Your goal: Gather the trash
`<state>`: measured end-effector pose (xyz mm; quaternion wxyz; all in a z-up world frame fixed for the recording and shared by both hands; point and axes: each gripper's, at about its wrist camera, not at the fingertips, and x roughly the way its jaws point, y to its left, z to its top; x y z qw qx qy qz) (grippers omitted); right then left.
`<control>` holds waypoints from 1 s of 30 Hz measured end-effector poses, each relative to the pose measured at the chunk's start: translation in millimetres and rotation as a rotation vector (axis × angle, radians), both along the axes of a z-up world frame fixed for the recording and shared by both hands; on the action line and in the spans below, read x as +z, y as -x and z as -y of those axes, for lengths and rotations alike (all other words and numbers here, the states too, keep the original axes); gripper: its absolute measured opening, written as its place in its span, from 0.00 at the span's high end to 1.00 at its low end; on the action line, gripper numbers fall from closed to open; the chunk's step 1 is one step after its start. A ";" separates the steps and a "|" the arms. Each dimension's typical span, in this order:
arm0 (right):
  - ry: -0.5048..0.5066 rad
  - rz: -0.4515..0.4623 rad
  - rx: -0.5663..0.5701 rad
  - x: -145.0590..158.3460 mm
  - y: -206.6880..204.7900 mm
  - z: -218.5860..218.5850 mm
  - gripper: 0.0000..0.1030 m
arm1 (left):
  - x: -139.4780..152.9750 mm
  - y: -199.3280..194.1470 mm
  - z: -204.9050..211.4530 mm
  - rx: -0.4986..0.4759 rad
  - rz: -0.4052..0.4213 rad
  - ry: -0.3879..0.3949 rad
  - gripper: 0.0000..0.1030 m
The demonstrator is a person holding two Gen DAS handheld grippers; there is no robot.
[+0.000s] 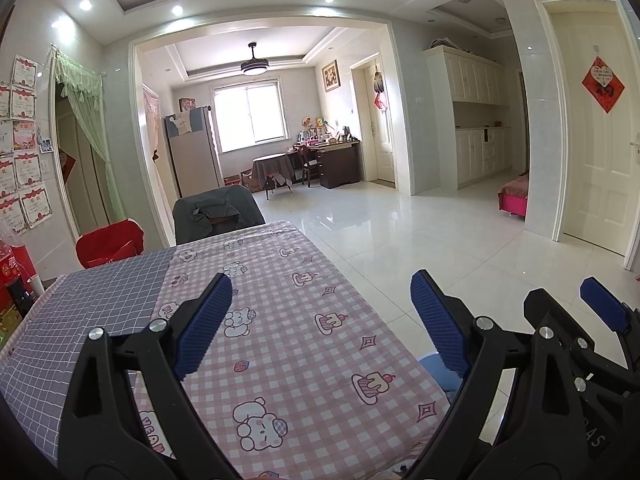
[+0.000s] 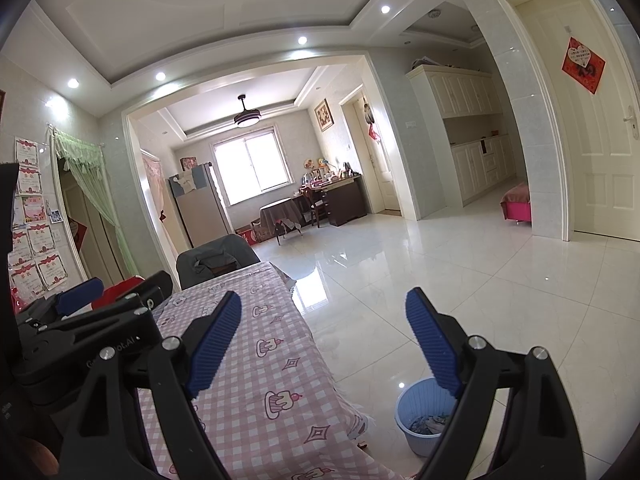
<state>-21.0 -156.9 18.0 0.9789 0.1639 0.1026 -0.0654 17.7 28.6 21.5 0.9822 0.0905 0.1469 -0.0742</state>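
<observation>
Hovering over the near end of the worktop, which is draped in a pink checked cloth with cartoon prints, the left gripper and the right gripper are both shown with fingers spread wide and nothing between them. No loose trash can be seen on the cloth in either view. The pale blue waste basket stands on the floor just beside the right edge of the worktop, below and to the right of the right gripper's fingers; crumpled scraps already lie inside it. The right hand is judged the nearer to it. In the left wrist view only a sliver of the basket shows behind the right-hand finger, whereas the right wrist view reveals its rim and contents. A grey-covered chair stands at the far end.
</observation>
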 end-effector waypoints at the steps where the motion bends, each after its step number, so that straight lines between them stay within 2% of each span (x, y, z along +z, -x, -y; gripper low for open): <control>1: 0.000 -0.001 0.000 0.2 0.0 0.2 0.20 | 0.5 -0.6 0.2 0.000 -0.001 -0.001 0.13; 30: -0.003 -0.003 0.001 -0.3 -0.1 0.6 0.20 | 0.1 -0.1 0.8 0.003 0.000 -0.004 0.13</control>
